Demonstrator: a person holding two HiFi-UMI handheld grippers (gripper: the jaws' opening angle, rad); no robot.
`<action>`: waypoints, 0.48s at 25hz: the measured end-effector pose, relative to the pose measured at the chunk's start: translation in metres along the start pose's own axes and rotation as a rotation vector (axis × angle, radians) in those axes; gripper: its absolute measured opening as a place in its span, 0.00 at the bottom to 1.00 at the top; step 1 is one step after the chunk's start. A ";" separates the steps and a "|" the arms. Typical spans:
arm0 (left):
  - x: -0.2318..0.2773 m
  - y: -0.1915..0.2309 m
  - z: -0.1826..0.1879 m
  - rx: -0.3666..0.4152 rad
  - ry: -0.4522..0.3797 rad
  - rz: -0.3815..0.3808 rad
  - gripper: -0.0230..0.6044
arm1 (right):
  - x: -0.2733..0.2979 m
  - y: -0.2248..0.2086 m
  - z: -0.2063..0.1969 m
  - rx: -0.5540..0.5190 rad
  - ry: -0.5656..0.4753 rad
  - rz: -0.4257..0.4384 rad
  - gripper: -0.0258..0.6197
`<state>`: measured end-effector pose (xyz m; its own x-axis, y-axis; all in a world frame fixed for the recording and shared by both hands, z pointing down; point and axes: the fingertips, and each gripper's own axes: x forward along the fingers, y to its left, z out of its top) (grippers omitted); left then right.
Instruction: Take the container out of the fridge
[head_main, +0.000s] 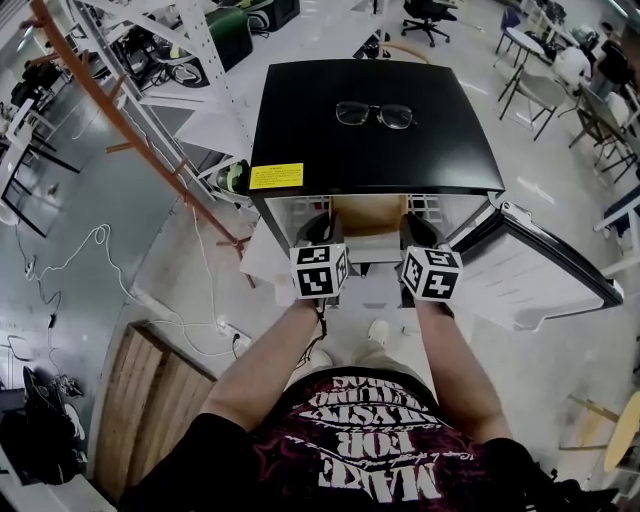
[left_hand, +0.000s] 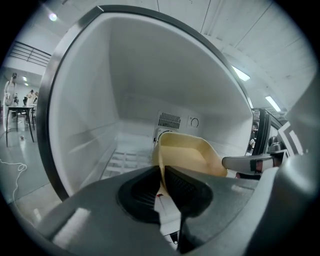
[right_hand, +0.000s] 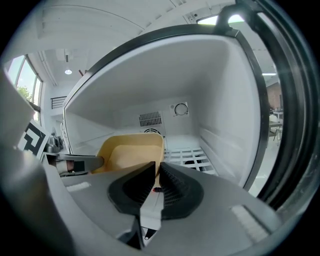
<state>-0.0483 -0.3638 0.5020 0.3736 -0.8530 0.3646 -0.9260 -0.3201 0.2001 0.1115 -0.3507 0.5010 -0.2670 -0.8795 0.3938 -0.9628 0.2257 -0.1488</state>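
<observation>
A tan open-topped container (head_main: 368, 212) sits on the wire shelf inside a small black-topped fridge (head_main: 300, 120) whose door (head_main: 540, 275) hangs open at the right. My left gripper (head_main: 327, 233) reaches into the fridge. In the left gripper view it (left_hand: 163, 172) is shut on the left wall of the container (left_hand: 187, 152). My right gripper (head_main: 420, 231) reaches in beside it. The right gripper view shows it (right_hand: 156, 170) shut on the container's (right_hand: 131, 150) right wall. The container's underside is hidden.
A pair of glasses (head_main: 375, 114) lies on the fridge top, near a yellow label (head_main: 276, 176). The white fridge walls close in on both sides, with a vent (left_hand: 169, 120) at the back. Cables (head_main: 90, 250) trail on the floor at left, by a wooden pallet (head_main: 150, 400).
</observation>
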 end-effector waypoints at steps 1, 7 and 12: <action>-0.001 0.001 0.000 -0.004 0.000 0.002 0.09 | -0.001 0.001 -0.001 -0.002 -0.001 0.003 0.12; -0.007 0.002 -0.003 -0.016 0.005 0.003 0.07 | -0.009 0.007 -0.005 -0.057 0.000 -0.005 0.13; -0.016 0.000 -0.003 -0.029 -0.001 -0.009 0.07 | -0.024 0.013 -0.009 -0.071 -0.005 -0.006 0.13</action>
<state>-0.0542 -0.3493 0.4994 0.3822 -0.8502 0.3621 -0.9205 -0.3161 0.2295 0.1052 -0.3229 0.4978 -0.2613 -0.8829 0.3901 -0.9649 0.2495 -0.0818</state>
